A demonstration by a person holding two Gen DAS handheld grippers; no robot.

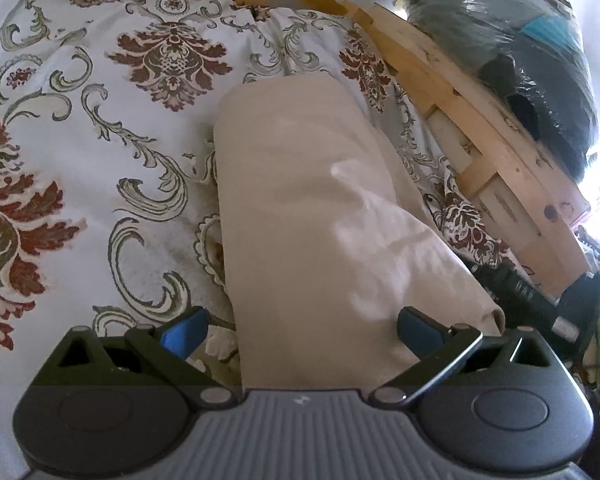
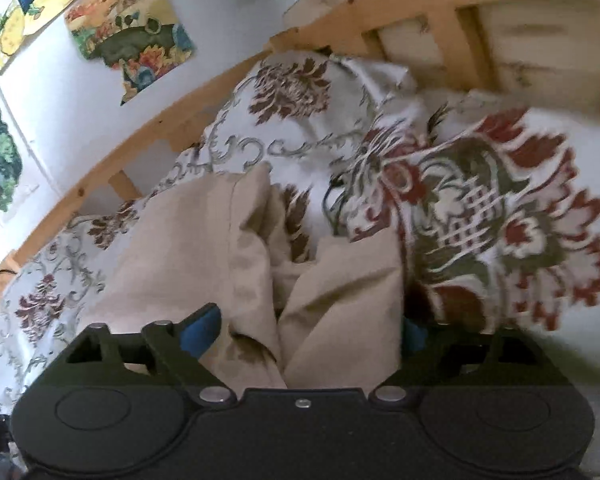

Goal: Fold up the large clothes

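Lying smooth: folded beige garment, floral bedspread.

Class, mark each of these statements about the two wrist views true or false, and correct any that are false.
1. The beige garment lies on a floral bedspread. True.
2. The left gripper is clamped shut. False: its jaws stand wide apart over the cloth.
3. A wooden bed frame borders the bed. True.
4. The wall by the bed is bare. False: colourful pictures hang there.
5. The right gripper is open, with beige cloth between its fingers. True.
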